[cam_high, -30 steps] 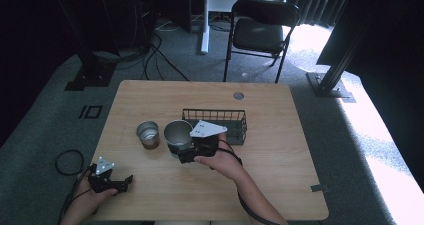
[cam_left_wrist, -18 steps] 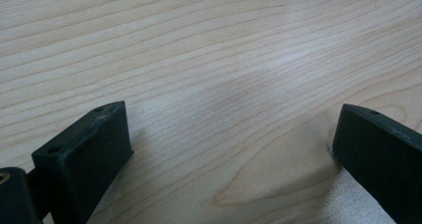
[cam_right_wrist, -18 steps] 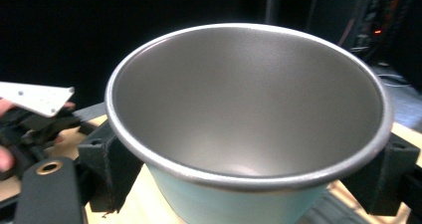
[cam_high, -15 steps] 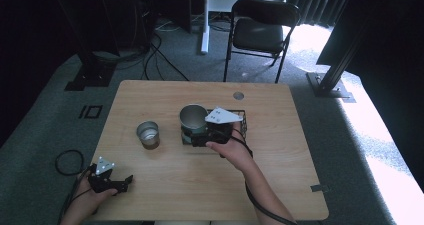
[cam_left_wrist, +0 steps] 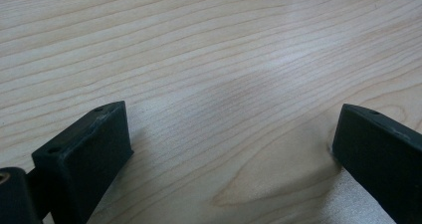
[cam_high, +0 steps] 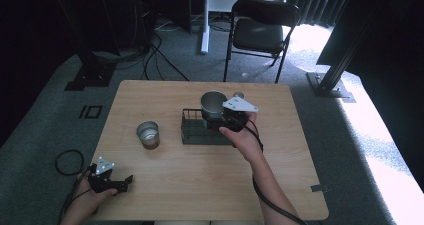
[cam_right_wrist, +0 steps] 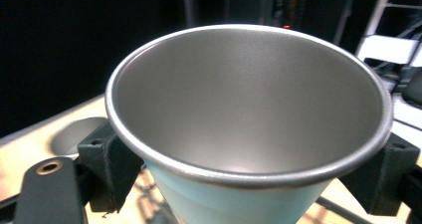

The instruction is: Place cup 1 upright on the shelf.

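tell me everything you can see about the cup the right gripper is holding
The cup is a tapered metal tumbler, wider at the mouth, with a rolled rim, a dull brushed-steel inside that looks empty, and a pale blue outer wall. It is held roughly upright, mouth up. The right gripper has its two black jaws clamped against opposite sides of the wall just below the rim. In the high view the cup sits above the far side of the black wire basket; whether it touches the basket cannot be told.
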